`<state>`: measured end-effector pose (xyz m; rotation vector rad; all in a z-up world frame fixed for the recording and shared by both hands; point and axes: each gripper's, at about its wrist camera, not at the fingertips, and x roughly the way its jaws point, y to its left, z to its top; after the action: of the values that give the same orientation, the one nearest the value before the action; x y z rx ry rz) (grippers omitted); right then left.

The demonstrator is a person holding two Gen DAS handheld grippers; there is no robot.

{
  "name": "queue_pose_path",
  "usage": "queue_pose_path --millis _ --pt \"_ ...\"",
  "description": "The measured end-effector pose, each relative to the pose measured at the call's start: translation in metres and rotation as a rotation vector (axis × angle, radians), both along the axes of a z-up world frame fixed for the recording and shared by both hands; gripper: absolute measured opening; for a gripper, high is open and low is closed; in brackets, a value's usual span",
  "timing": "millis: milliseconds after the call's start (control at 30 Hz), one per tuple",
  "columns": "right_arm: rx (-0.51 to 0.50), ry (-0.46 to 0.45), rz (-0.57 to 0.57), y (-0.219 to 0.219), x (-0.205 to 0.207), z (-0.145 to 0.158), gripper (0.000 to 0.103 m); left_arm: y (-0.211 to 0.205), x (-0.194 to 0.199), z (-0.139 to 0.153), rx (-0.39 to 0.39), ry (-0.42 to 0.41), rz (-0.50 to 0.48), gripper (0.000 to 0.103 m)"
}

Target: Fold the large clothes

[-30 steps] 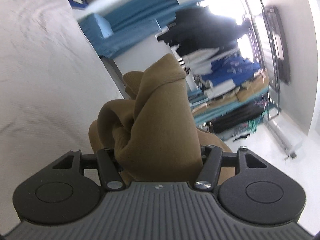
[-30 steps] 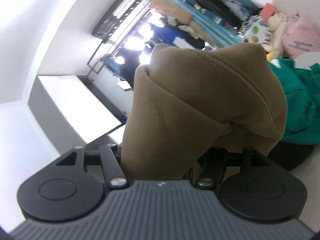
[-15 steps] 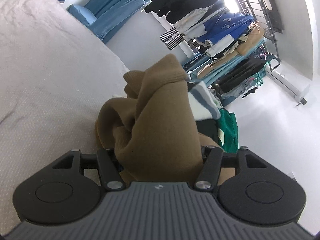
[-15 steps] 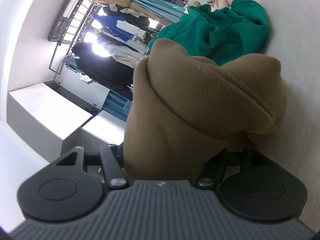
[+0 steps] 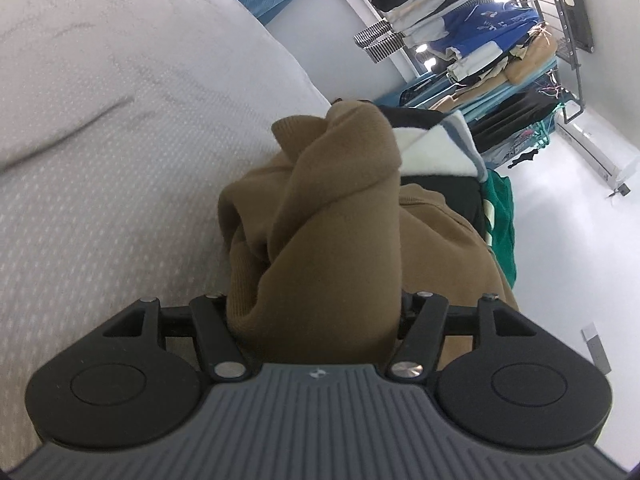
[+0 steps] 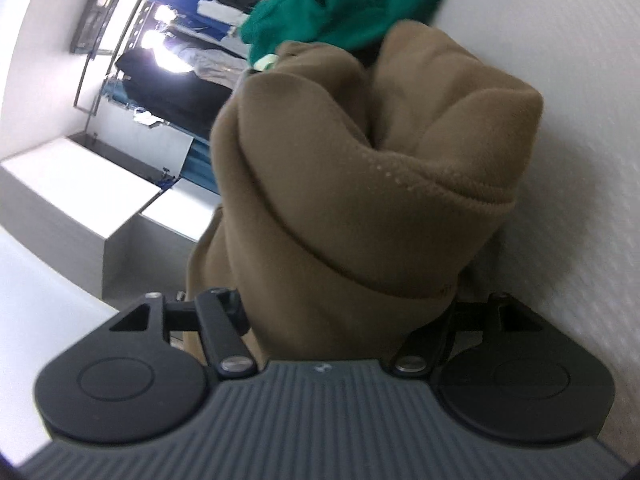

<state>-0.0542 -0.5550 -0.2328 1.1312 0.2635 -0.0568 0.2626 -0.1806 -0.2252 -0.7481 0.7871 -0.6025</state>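
Both the left tongs (image 5: 316, 304) and right tongs (image 6: 340, 304) gripped the brown garment (image 5: 336, 216), bunched, over the bed (image 5: 120, 128). Next, probably: spread it flat.

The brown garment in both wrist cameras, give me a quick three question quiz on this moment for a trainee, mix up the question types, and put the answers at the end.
1. True or false: both grippers are clamped on the brown garment.
2. Multiple choice: in the right wrist view, the green garment lies
A. between the jaws
B. beyond the brown bundle, on the white bedding
C. on the clothes rack
3. Fill in: in the left wrist view, past the brown cloth lies a black, white and grey-blue ______.

Key
1. True: the left gripper and the right gripper each have bunched brown cloth filling the jaws.
2. B
3. garment
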Motion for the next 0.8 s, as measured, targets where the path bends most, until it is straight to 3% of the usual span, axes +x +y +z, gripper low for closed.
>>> queue_pose_path --millis 267,400,533,667,800 --pt "0.031 0.015 0.0 -0.004 0.001 0.005 0.069 0.012 -0.014 0.0 -0.026 0.04 0.001 0.069" --pt "0.067 0.075 0.019 -0.005 -0.002 0.011 0.071 0.024 -0.022 0.003 -0.026 0.071 -0.014 0.07" --pt "0.083 0.163 0.043 -0.006 -0.013 0.02 0.071 0.035 -0.035 0.015 0.024 0.065 -0.013 0.072" --pt "-0.017 0.257 0.042 -0.003 -0.036 0.043 0.071 0.05 -0.055 0.034 0.11 0.036 -0.001 0.072" --pt "-0.202 0.306 0.01 0.004 -0.061 0.083 0.071 0.051 -0.067 0.073 0.219 0.01 -0.012 0.071"
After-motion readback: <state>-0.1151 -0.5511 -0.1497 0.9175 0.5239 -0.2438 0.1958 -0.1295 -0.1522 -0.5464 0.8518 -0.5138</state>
